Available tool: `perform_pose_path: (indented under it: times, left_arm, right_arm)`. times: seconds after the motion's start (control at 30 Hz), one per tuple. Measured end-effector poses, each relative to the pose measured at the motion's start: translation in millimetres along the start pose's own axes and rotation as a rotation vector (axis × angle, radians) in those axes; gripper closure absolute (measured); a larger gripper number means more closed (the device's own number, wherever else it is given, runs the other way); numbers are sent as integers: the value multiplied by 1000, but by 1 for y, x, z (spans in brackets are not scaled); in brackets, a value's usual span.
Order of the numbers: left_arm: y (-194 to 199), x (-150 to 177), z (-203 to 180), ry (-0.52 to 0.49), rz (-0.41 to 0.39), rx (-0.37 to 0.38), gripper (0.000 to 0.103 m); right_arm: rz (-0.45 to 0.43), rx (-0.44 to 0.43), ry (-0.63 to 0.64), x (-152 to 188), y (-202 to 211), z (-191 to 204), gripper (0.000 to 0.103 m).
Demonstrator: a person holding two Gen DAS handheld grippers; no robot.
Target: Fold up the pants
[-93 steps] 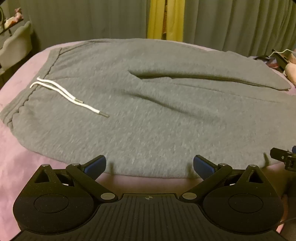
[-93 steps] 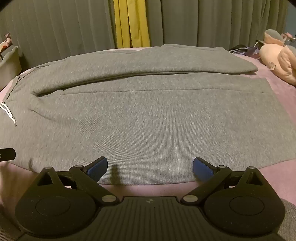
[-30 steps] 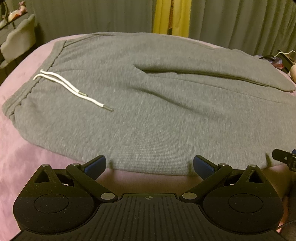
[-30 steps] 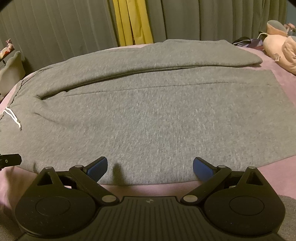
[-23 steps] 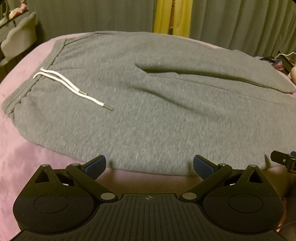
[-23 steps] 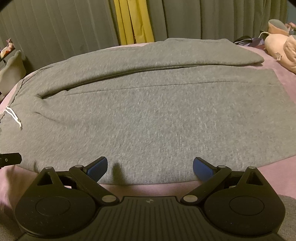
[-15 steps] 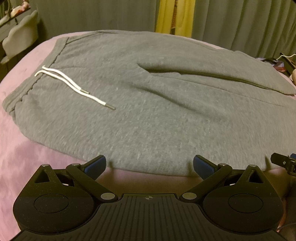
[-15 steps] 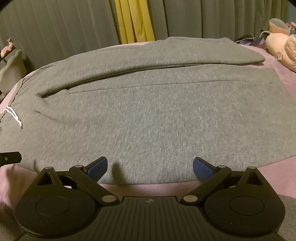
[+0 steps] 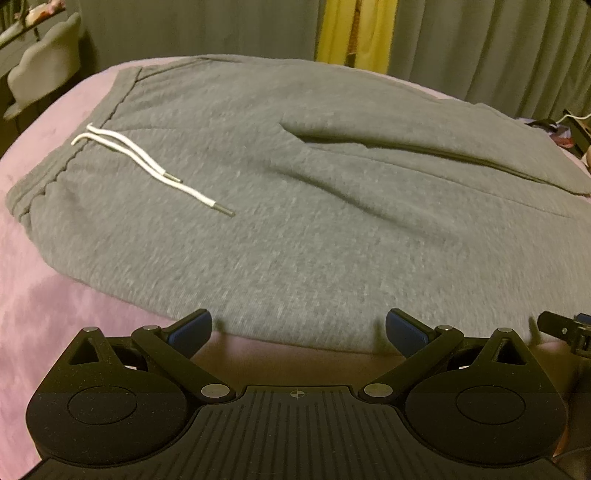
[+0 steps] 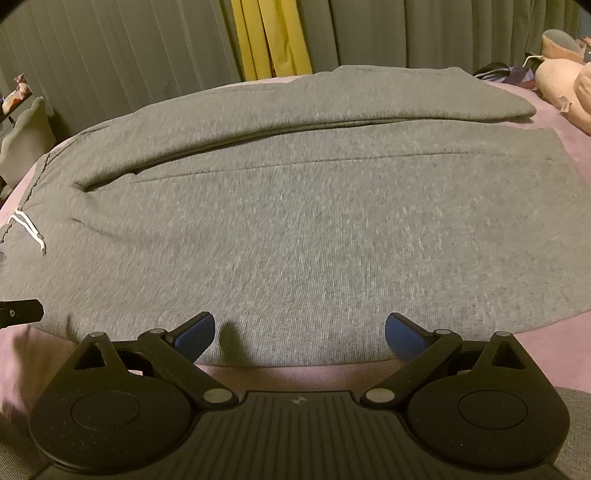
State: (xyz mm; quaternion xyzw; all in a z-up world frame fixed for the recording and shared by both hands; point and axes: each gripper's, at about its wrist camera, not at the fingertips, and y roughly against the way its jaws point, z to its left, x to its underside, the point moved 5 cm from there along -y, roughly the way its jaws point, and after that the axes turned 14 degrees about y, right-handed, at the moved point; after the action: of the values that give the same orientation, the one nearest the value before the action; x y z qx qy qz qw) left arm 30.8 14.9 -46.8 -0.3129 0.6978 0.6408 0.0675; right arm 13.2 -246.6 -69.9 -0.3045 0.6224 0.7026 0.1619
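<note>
Your left gripper (image 9: pixel 298 328) and right gripper (image 10: pixel 300 332) both gape wide, holding nothing, level at the near hem of the grey sweatpants (image 9: pixel 314 206) ahead.

Curtains (image 10: pixel 406 33), bedspread (image 9: pixel 37 295), perhaps plush toy (image 10: pixel 565 77)

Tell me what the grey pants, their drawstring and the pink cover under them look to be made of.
Grey pants: heathered knit, likely cotton fleece or jersey; matte, finely ribbed, soft rounded folds.
Drawstring: white woven cord, probably cotton, with small shiny tips that look like metal.
Pink cover: soft plush-looking fabric with a faint sheen, perhaps velour or microfibre; the blur leaves that open.
</note>
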Motion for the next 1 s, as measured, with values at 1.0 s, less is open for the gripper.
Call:
perform_pose_path:
  times: [1.0]
  left_arm:
    - [-6, -3, 5, 34, 35, -11, 0]
  right_arm:
    - [11, -9, 0, -1, -7, 1, 4]
